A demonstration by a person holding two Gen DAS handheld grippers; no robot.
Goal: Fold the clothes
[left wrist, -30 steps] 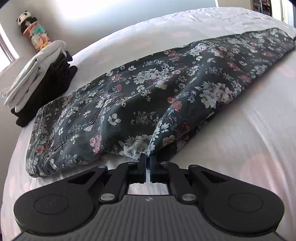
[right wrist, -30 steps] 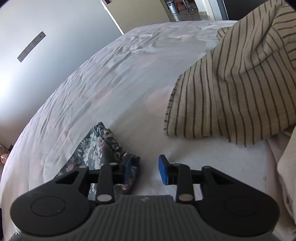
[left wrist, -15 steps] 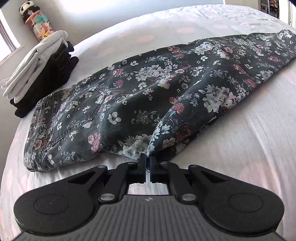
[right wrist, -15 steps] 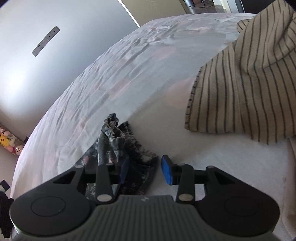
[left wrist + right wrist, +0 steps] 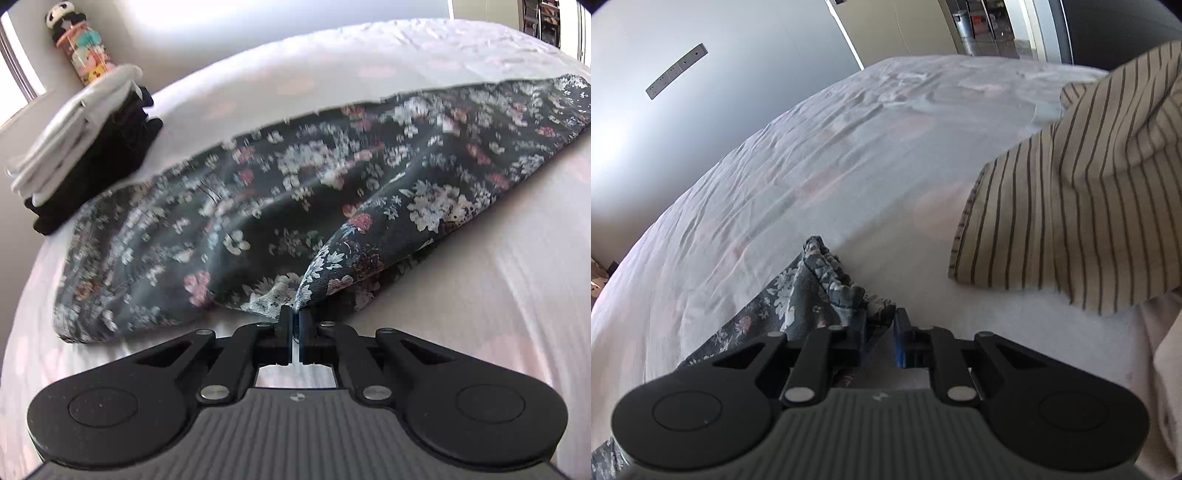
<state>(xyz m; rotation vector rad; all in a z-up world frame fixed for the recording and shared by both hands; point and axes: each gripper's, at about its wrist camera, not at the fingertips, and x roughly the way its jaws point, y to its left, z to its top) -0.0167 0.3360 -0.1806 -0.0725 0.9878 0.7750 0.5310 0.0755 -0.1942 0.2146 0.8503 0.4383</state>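
Dark floral trousers (image 5: pixel 295 184) lie lengthwise across the white bed, with the waist end at the left and the leg running off to the right. My left gripper (image 5: pixel 293 321) is shut on a raised fold of their near edge. In the right wrist view the bunched leg hem of the trousers (image 5: pixel 827 273) sits between the blue-padded fingers. My right gripper (image 5: pixel 879 328) is closed onto that hem, and the cloth fills the narrow gap. The rest of the leg trails back to the left under the gripper body.
A stack of folded white and black clothes (image 5: pixel 85 147) sits at the bed's left edge, with a colourful panda-topped toy (image 5: pixel 79 48) behind it. A beige striped garment (image 5: pixel 1089 206) lies crumpled to the right of the hem. Wrinkled white bedsheet (image 5: pixel 812 166) stretches beyond.
My right gripper moved over the leg hem and its fingers closed from wide open onto the cloth. The left gripper kept its hold and the trousers lifted and shifted slightly, blurring.
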